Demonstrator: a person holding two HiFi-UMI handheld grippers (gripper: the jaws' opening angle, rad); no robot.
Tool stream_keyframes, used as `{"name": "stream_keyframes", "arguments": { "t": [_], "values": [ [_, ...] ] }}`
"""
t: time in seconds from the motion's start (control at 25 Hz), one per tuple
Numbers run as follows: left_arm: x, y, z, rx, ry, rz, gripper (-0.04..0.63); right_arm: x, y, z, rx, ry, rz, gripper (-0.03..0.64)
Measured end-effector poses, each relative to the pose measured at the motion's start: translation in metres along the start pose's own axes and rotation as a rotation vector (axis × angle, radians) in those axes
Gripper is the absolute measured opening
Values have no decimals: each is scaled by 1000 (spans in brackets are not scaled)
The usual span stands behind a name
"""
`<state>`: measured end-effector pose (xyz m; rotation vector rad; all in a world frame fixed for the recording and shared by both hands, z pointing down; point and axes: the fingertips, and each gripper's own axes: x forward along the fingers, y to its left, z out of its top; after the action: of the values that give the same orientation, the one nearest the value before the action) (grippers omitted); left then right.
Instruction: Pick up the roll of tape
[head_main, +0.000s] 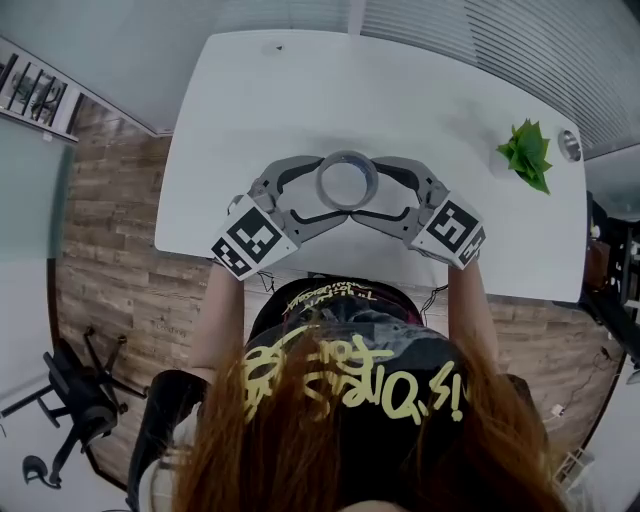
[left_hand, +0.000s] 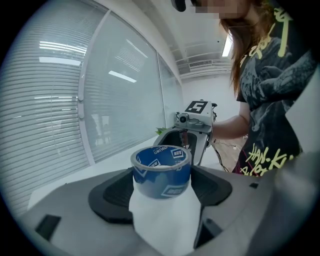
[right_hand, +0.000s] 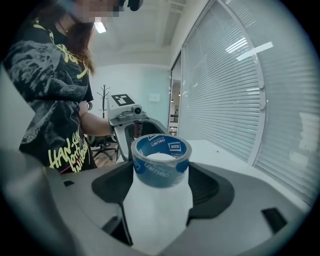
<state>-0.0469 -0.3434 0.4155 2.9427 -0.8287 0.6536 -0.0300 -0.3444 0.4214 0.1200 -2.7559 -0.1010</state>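
Fingers (head_main: 290, 172) of the left gripper (head_main: 328, 192) are spread and curve round the left side of the roll of tape (head_main: 347, 156). The right gripper (head_main: 367, 192) mirrors this from the roll's right, its 2 fingers (head_main: 405, 172) also apart. The roll lies flat on the white counter (head_main: 250, 100), ringed by all 4 fingertips. A green plant (head_main: 527, 153) stands well to the right of the roll.

In the left gripper view, the blue roll (left_hand: 161, 172) stands between the parted fingers (left_hand: 107, 197) of the left gripper (left_hand: 161, 194). Whether it touches the black pads cannot be told. The right gripper (left_hand: 187, 144) faces it from just behind the roll.

In the right gripper view, the roll (right_hand: 160, 165) sits between the wide-set fingers (right_hand: 207, 190) of the right gripper (right_hand: 160, 195). The left gripper (right_hand: 134, 134) is just beyond the roll.
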Motion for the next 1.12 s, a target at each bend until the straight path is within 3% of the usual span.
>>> {"name": "stream_keyframes", "arguments": {
  "t": [0.48, 1.12],
  "values": [
    [-38, 0, 33, 34, -108, -42, 354, -4, 14, 50, 50, -112, -42, 334],
    [-77, 2, 78, 35, -262, -82, 353, -18, 20, 110, 39, -222, -93, 334]
  ]
}}
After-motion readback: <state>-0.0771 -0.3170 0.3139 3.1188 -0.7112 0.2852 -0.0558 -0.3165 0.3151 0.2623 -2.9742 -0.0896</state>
